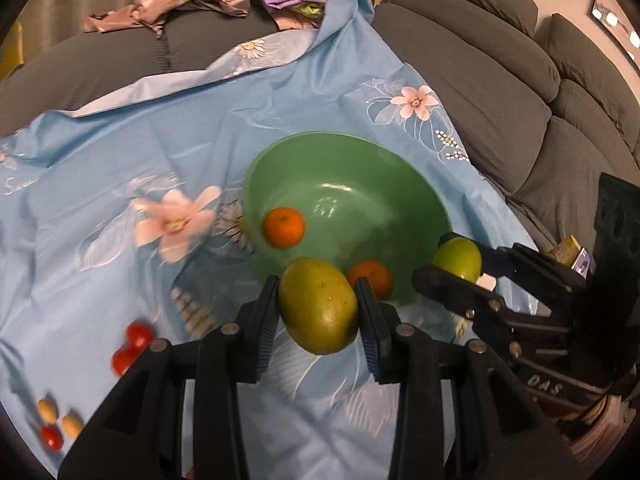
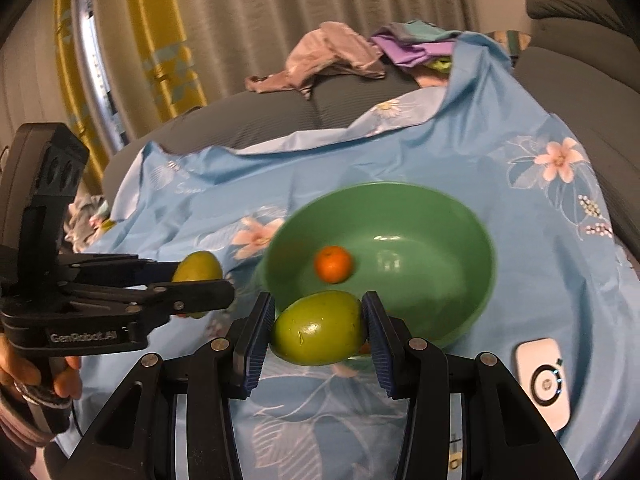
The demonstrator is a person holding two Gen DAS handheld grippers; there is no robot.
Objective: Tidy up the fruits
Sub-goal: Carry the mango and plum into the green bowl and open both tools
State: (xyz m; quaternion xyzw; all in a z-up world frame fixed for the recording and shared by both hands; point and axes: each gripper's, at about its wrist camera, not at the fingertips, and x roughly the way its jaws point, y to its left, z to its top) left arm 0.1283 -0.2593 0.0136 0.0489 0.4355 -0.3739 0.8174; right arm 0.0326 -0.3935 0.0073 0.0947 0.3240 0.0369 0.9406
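Left wrist: floral sheet (image 1: 120,152) (blue) covering sofa (image 1: 500,92).

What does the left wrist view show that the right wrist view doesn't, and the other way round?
Only the left wrist view shows a second orange at the bowl's near edge, plus red tomatoes on the cloth. Only the right wrist view shows the white device and the hand holding the left gripper. Both show the green bowl with an orange inside, the left gripper shut on a yellow-green mango, and the right gripper shut on a green mango.
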